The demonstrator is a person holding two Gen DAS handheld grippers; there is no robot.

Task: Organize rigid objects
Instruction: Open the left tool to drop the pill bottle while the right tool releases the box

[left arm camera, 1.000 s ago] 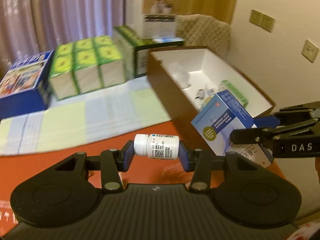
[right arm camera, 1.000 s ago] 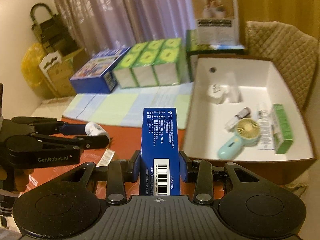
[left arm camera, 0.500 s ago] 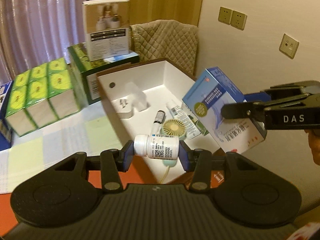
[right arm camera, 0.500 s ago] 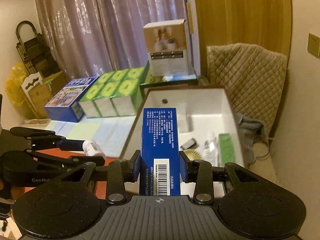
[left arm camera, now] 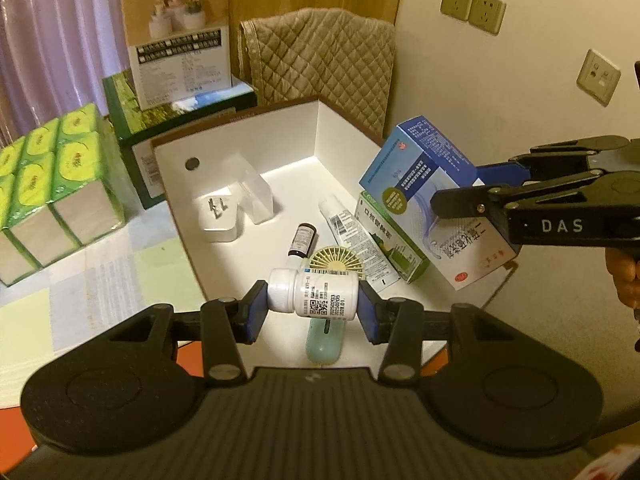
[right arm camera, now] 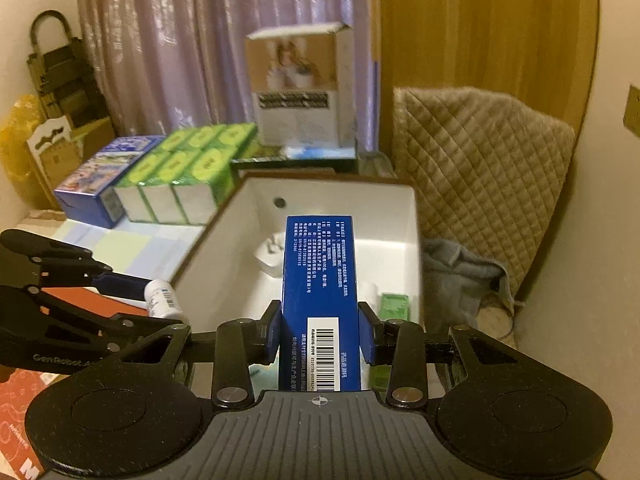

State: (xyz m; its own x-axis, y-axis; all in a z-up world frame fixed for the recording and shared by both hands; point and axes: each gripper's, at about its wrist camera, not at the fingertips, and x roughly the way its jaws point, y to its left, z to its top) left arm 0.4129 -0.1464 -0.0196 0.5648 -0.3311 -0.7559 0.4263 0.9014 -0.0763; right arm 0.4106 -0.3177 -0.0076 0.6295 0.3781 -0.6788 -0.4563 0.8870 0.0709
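now both loads are hovering over the white bin [left arm camera: 340,128], no longer the table: my left gripper [left arm camera: 312,304] is clamping the pill bottle [left arm camera: 314,294], my right gripper [right arm camera: 320,332] is clamping the blue box [right arm camera: 320,280], so release is nearing.

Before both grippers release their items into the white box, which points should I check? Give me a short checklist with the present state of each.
1. Left gripper grips the white pill bottle firmly: ok.
2. Right gripper grips the blue medicine box firmly: ok.
3. Bottle is over the white storage box: ok.
4. Free floor directly under the bottle: not ok, the mint handheld fan lies there.
5. Medicine box is fully inside the rim: cannot tell.
6. Grippers are apart from each other: ok.
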